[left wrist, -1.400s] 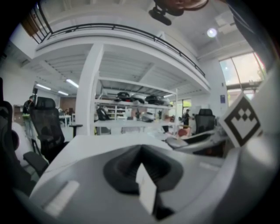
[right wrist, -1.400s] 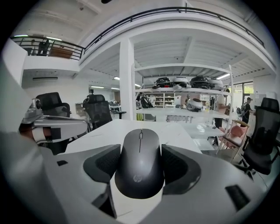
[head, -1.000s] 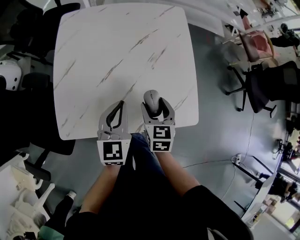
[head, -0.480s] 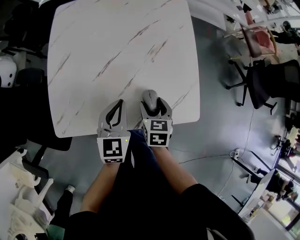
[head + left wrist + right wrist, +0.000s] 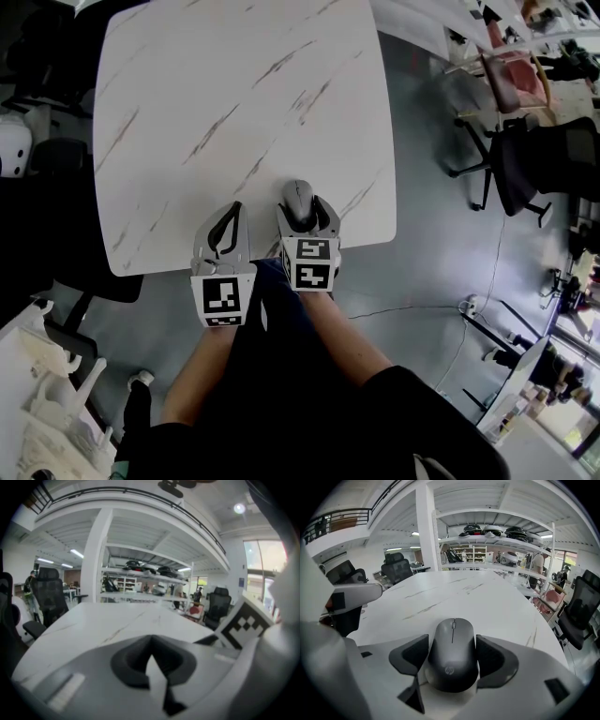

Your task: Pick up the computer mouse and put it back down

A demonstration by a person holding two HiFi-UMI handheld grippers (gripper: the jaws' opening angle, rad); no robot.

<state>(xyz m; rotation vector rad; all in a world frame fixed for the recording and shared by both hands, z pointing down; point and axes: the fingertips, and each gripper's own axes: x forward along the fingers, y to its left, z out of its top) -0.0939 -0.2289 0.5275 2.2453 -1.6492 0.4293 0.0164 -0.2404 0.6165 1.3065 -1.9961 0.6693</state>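
A dark grey computer mouse [image 5: 298,196] sits between the jaws of my right gripper [image 5: 302,210] near the front edge of the white marble table [image 5: 234,84]. In the right gripper view the black pads [image 5: 490,654] press both sides of the mouse [image 5: 452,651], so my right gripper [image 5: 452,660] is shut on it. Whether the mouse rests on the table or hangs just above it I cannot tell. My left gripper [image 5: 233,212] lies beside it to the left, shut with nothing in it. Its tips [image 5: 151,642] meet over the tabletop [image 5: 108,620].
The table's front edge runs right under both grippers. Black office chairs [image 5: 544,159] and a pink chair [image 5: 511,84] stand on the grey floor to the right. A dark chair [image 5: 56,159] and a white rounded object [image 5: 14,145] are at the left.
The mouse stays gripped in my right gripper. Both grippers hold almost the same place by the table's front edge; only the head view has shifted slightly.
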